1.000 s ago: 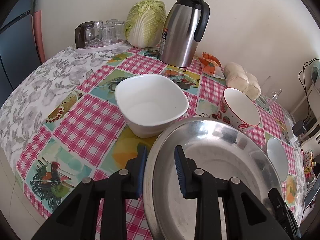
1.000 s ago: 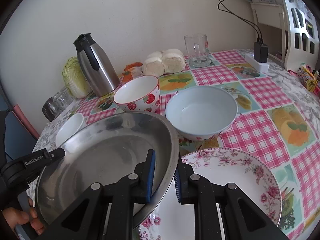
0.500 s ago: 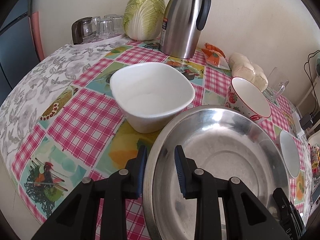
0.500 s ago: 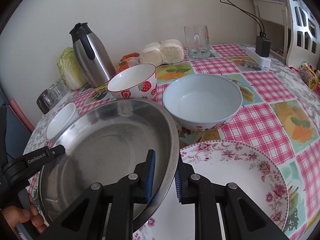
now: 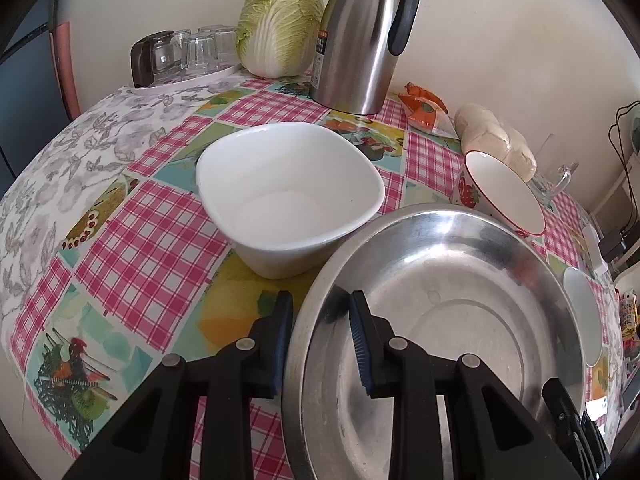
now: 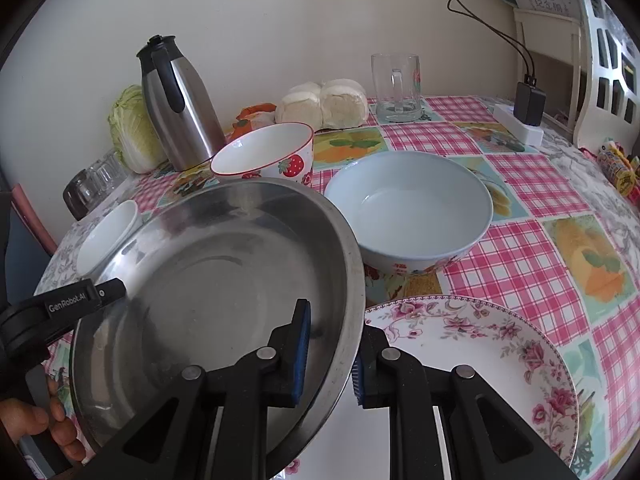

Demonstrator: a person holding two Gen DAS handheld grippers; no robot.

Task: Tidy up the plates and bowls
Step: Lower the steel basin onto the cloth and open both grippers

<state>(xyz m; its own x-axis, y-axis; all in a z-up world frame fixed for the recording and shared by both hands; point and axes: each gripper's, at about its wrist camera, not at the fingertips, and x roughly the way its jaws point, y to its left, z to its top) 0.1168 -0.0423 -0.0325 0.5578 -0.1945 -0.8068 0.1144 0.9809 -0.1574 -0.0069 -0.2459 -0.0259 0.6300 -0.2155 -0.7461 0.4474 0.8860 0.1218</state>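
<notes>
Both grippers hold a large steel plate (image 5: 460, 320) by opposite rims. My left gripper (image 5: 320, 344) is shut on its left rim; my right gripper (image 6: 330, 354) is shut on its right rim (image 6: 344, 280). The plate hangs above the table, partly over a floral plate (image 6: 472, 344). A white squarish bowl (image 5: 288, 196) stands just beyond the left gripper. A strawberry bowl (image 6: 268, 152) and a pale blue bowl (image 6: 412, 208) stand behind the steel plate.
A steel thermos (image 5: 360, 36), a cabbage (image 5: 280, 20) and a tray of glasses (image 5: 188, 56) stand along the wall. Buns (image 6: 324, 102), a glass mug (image 6: 396, 84) and a power strip (image 6: 520, 124) are at the back right.
Both grippers have carried the steel plate a little lower and forward; the white bowl and the floral plate look closer. The grips are unchanged.
</notes>
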